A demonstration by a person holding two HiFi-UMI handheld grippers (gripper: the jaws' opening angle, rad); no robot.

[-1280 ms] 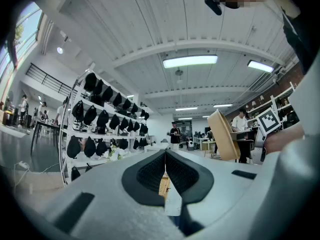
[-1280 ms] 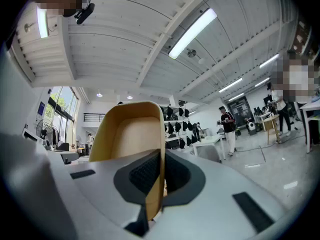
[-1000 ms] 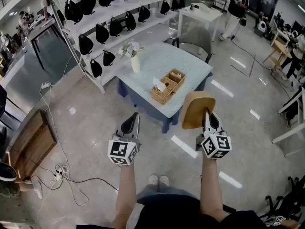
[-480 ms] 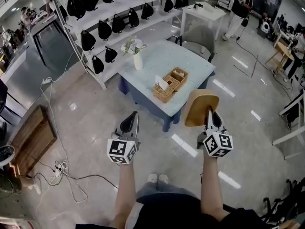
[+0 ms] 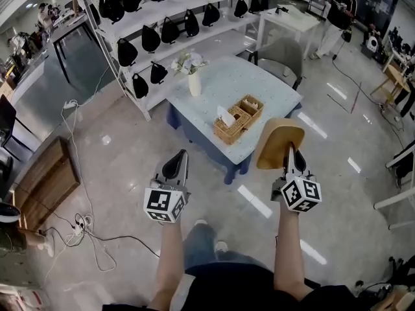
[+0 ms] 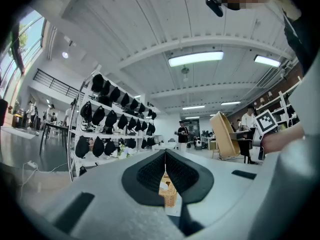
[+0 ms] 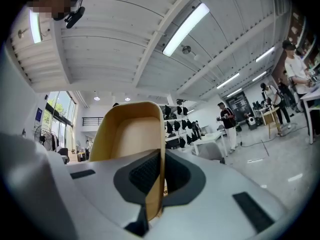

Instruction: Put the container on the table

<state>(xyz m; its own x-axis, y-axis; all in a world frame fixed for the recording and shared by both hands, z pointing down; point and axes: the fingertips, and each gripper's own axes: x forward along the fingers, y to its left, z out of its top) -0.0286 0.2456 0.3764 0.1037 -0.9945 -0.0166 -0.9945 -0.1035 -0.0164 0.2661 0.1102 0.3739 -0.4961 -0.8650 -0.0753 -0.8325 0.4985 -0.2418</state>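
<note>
Right gripper (image 5: 290, 155) pinches the tan plastic container (image 5: 279, 142) by its wall; left gripper (image 5: 176, 168) pressed together, empty. Best: level it over the pale blue table (image 5: 269, 88), bare right side.

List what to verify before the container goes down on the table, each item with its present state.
1. Grip: the right gripper is shut on one wall of the tan container. Ok.
2. Spare hand: the left gripper is shut with nothing between its jaws. Ok.
3. Container above the table: it seems to hang short of the near edge, over the floor. Not ok.
4. Landing spot: bare top shows beside the wicker basket and the vase. Ok.
5. Container's inside: the part that shows holds nothing; the rest is hidden. Cannot tell.
</note>
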